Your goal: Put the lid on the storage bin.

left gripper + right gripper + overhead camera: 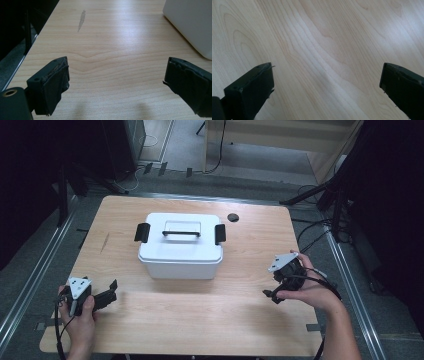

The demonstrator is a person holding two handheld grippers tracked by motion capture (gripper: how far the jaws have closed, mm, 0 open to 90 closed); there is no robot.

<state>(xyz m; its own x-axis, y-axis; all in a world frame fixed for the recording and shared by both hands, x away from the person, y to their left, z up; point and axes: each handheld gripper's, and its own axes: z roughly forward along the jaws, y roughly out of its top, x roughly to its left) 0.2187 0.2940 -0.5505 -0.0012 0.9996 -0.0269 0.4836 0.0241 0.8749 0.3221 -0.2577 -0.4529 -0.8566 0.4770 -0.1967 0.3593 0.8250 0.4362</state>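
Item one: left gripper (pixel 111 291). I am holding it low at the near left of the table (pixel 150 320), jaws standing wide apart with nothing between them. In the left gripper view I am seeing bare wood between the jaws and a corner of the box (pixel 192 25) ahead and to the right of the right-hand jaw, well apart from it. I judge I am keeping it here as a waiting pose, clear of the box and aimed roughly toward it.

Item two: box (pixel 180 245). A white lidded tub, sitting upright between the two grippers and farther out than both. Its long axis is running across the table, left to right; a black clip (pixel 142 232) is sitting at its left end, a second clip (pixel 220 234) at its right end, and the handle (pixel 181 233) is lying flat along the same axis. The lid looks closed.

Item three: right gripper (pixel 272 294). I am holding it at the near right, tilted down toward the wood. In the right gripper view its jaws are spread wide, bare table between them. I judge the two grippers are flanking the box because each end clip suits one gripper.
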